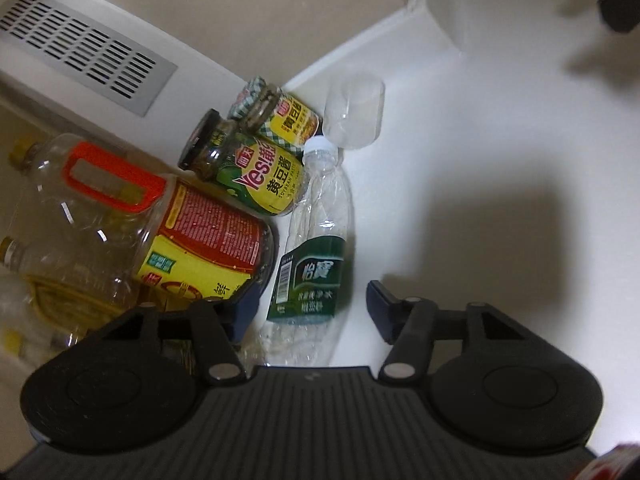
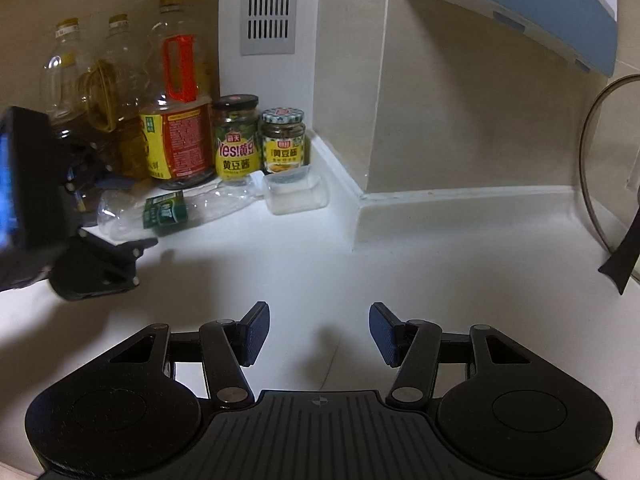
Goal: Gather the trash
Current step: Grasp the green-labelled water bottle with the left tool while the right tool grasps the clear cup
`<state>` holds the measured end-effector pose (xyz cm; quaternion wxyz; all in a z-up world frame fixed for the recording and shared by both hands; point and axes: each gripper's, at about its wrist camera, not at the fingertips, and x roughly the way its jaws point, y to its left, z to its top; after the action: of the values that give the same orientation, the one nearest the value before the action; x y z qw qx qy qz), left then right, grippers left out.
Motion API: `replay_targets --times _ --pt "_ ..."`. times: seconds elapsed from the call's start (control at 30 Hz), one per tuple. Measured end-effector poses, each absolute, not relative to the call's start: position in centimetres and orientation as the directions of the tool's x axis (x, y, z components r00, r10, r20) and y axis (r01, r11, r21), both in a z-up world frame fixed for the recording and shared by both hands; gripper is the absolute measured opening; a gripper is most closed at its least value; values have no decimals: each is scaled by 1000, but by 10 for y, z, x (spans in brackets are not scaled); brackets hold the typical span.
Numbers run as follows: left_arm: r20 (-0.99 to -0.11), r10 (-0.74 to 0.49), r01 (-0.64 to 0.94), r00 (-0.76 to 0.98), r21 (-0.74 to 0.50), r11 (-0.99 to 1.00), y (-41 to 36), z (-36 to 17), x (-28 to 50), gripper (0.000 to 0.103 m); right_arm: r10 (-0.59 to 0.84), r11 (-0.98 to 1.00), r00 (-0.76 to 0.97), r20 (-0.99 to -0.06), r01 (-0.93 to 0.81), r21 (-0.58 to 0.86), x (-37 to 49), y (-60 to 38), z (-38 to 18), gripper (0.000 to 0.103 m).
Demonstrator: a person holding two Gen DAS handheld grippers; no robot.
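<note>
Evidently the trash in hand is the empty water bottle point(image 1: 316, 240), lying on its side on the white worktop point(image 1: 480, 152), cap pointing to the far corner, green label toward me. My left gripper point(image 1: 308, 312) straddles its lower body: jaws part-open, one pad left of the label, the other clear on the right; I cannot see either pressing yet. Right gripper point(image 2: 318, 334) hangs part-open over bare worktop, nothing between the jaws.

Handling, as I judge it: thin clear plastic, crumpled, very light, will buckle under squeeze and may skid on the smooth top. Best hold is across the labelled band, where the paper gives some friction.

A clear plastic cup point(image 1: 354, 112) lies toppled just beyond the cap, probably trash too. Close on the left: a big oil bottle point(image 1: 120, 220) with a red handle and two soybean paste jars point(image 1: 248, 172); glass, so keep clear.

Room: kitchen corner, beige tiled wall, a white column with a vent grille point(image 2: 268, 4), a range hood point(image 2: 532, 4) upper right, a glass pot lid point(image 2: 600, 168) far right.
</note>
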<state>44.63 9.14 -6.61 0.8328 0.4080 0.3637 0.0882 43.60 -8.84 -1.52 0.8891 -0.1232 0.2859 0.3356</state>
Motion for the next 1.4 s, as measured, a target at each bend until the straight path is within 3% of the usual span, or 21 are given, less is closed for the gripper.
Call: replay_targets --times 0.2,0.47,0.67,0.77,1.03,1.17,1.4 --pt "-525 502 151 687 780 608 94 -75 470 42 561 708 574 -596 -706 -15 457 -87 -21 56" --pt "-504 551 157 665 815 557 98 -85 487 36 595 682 543 -592 -731 15 480 -94 -22 56" --pt "-499 547 185 672 829 528 100 -88 494 31 596 690 535 -599 -723 42 485 -99 -25 56" --pt "-520 532 193 668 812 551 101 -88 494 22 598 691 533 -599 -721 47 484 -99 -26 56" --pt "-566 483 177 668 752 635 100 -68 488 19 596 695 536 -599 -717 50 482 -94 -27 56" --pt "-620 431 152 656 667 729 102 -44 482 19 599 690 538 -593 -722 42 479 -89 -24 56" --pt "-734 229 28 640 321 947 131 8 465 19 617 675 537 -576 -737 36 478 -74 -18 56"
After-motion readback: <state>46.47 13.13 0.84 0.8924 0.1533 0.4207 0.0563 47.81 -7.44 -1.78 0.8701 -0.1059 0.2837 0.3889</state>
